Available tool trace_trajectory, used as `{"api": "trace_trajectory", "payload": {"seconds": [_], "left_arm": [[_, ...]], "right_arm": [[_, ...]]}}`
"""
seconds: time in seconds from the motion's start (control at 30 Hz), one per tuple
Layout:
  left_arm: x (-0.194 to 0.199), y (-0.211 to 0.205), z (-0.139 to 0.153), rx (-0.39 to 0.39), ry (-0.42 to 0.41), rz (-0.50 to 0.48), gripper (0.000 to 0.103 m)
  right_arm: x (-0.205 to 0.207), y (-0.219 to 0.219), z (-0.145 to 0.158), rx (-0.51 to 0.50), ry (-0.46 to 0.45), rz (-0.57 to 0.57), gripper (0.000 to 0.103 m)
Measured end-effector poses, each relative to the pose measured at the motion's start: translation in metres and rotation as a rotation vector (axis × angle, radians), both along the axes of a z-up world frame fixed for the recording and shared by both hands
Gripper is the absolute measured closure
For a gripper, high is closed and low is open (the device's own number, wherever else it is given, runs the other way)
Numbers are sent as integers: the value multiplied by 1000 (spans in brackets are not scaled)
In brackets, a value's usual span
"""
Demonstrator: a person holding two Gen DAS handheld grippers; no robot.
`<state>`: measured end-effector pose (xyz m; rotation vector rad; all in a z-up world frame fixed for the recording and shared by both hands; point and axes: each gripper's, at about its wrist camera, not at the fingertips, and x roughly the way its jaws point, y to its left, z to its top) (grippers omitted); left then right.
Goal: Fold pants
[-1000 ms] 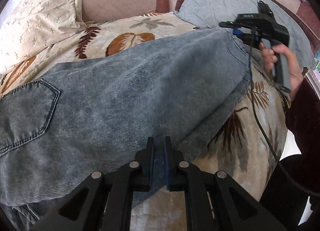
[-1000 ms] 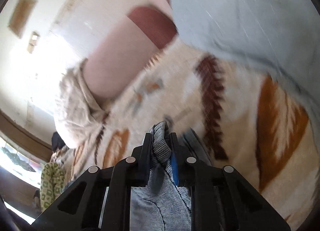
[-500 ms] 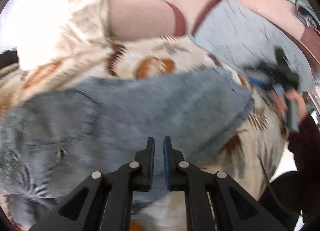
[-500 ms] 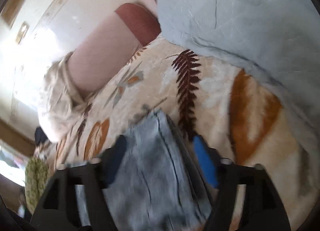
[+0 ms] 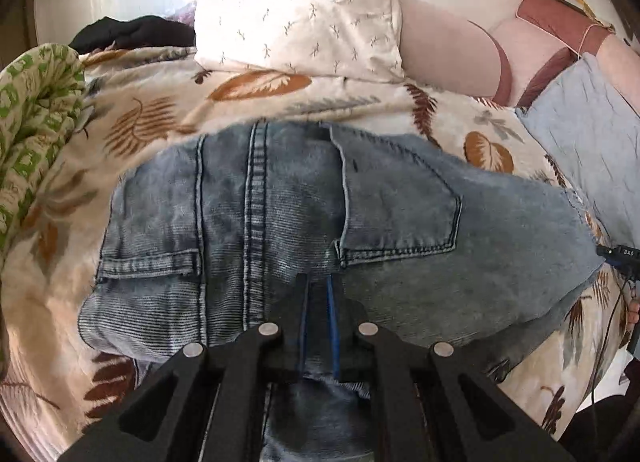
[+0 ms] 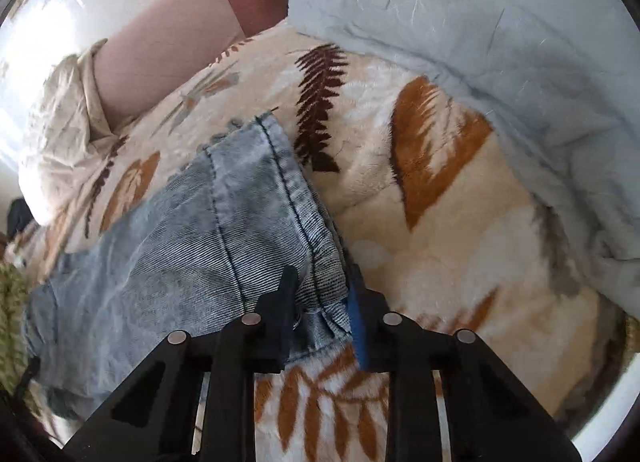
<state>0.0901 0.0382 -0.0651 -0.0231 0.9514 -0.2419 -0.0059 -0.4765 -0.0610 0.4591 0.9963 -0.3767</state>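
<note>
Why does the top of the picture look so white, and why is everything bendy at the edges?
Left wrist view: strong light washes out the white pillow; the jeans stay sharp. Right wrist view: glare at the left edge, slight blur. Both: the fisheye lens curves the edges and leaves dark corners.

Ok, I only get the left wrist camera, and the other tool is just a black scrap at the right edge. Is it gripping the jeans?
Observer: No. In its own camera the right gripper is open.
Visitor: Is it anywhere near the jeans?
Observer: Yes. The leg end of the jeans sits between its fingers.
Visitor: Is that end lifted up?
Observer: No, it lies flat on the leaf-print blanket.
</note>
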Motion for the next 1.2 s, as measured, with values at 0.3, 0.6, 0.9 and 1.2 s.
{"api": "trace_trajectory", "payload": {"seconds": [0.3, 0.6, 0.9, 1.2], "left_arm": [[-30, -1, -9, 82, 24, -74, 92], [-50, 33, 39, -42, -100, -13, 92], [-44, 64, 25, -38, -42, 80, 77], [-64, 82, 24, -18, -40, 9, 67]], "right_arm": [[-16, 14, 3, -87, 54, -26, 82], [-14, 57, 49, -109, -93, 10, 61], [26, 239, 50, 126, -196, 577, 61], [27, 334, 37, 42, -149, 826, 61]]}}
